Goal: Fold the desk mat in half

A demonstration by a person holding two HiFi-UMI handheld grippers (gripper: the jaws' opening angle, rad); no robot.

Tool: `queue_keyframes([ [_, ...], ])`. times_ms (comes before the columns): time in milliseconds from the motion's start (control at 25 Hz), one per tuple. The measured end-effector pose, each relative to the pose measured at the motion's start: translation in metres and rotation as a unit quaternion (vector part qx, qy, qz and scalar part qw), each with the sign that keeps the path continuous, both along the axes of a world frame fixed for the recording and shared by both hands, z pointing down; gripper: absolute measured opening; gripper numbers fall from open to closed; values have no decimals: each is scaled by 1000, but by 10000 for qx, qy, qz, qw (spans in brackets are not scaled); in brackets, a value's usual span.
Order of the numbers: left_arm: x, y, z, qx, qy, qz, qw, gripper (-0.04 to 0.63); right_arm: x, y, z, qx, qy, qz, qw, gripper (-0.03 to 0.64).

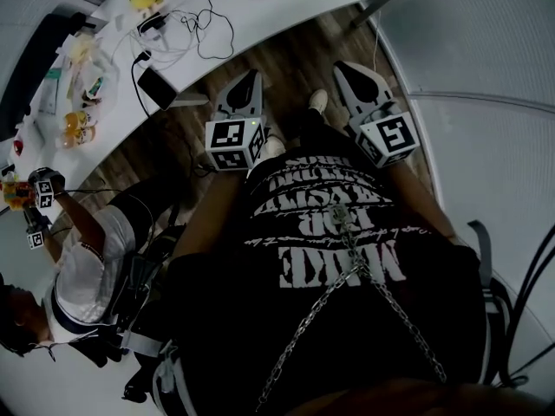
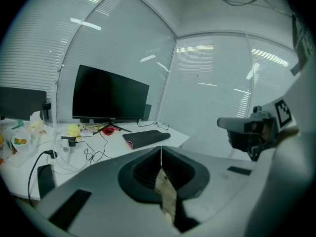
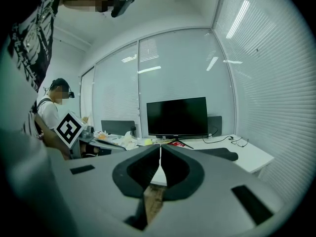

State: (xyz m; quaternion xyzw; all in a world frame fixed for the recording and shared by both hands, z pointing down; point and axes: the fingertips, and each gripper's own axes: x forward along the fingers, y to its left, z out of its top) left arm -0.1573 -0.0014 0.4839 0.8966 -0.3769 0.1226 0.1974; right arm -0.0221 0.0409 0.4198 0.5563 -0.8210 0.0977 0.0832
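Observation:
The desk mat [image 2: 145, 138] is dark with a reddish underside and lies folded over on the white desk [image 2: 123, 154], in front of the monitor. In the right gripper view the desk mat [image 3: 217, 153] shows as a dark slab right of my jaws. Both grippers are held up near my chest, away from the desk and well short of the mat. My left gripper [image 1: 247, 81] is shut with nothing in it, its jaws meeting in a thin line [image 2: 161, 154]. My right gripper [image 1: 347, 69] is shut and empty too [image 3: 160, 154].
A black monitor [image 2: 109, 95] stands at the back of the desk, with cables, a yellow ball [image 2: 73, 130] and a phone [image 1: 156, 87] to the left. Another person [image 1: 87, 258] sits at my left holding marker cubes. Wood floor [image 1: 295, 50] lies below; blinds close the room.

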Motion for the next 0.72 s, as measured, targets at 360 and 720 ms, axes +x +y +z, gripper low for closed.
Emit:
queue_keyframes([
  [360,60,-57,3,-2,-24,-25,10000,8,61,-67,-2,62,-16,-26,10000,2],
  [720,99,-112,-2,-18,-29,-320,9995,8,106,-117,-7,-36,-38,-147,9999,2],
])
